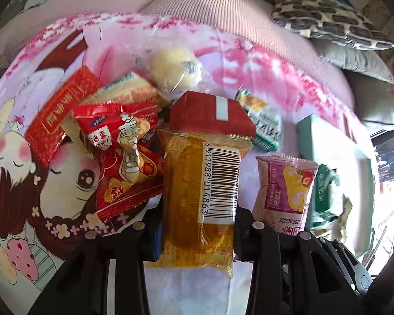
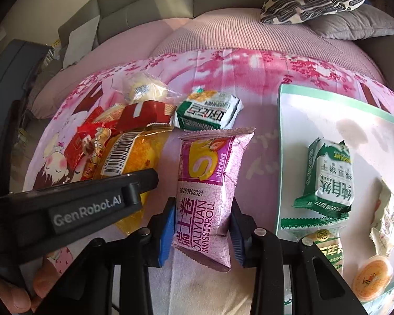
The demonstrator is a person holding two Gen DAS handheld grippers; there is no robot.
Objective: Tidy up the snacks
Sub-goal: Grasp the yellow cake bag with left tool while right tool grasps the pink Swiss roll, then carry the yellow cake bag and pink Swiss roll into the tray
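On the pink printed cloth, between the snack pile and the tray:
Yellow cake packet [image 1: 199, 197]: lying barcode-up, and the left gripper [image 1: 197, 225] is closing its pads against both sides of it, so it is gripping this packet.
Swiss roll packet [image 2: 207, 191]: lying just right of the yellow one, and the right gripper [image 2: 202, 225] is pinching it between blue pads [image 2: 168, 231], jaws drawn in tight on the wrapper.
Lift: neither packet is looking raised yet; both are seeming to rest on the cloth, though I cannot tell for sure.
Snack pile: sitting at the left, a red crinkled bag [image 1: 123, 155], a red box [image 1: 212, 115] and a round pale bun [image 1: 174, 69] further back.
Green packet on cloth [image 2: 210, 110]: waiting alone, far side, between pile and tray.
Tray [image 2: 296, 120]: standing at the right, already holding a green packet [image 2: 328, 176], an orange round cup [image 2: 371, 279] and a pale wrapped piece at its right edge.
Progress: by my judgement the sorting is running early; a few snacks are sitting in the tray, most are remaining outside.
Left to do: carrying the two gripped packets across, then clearing the pile.
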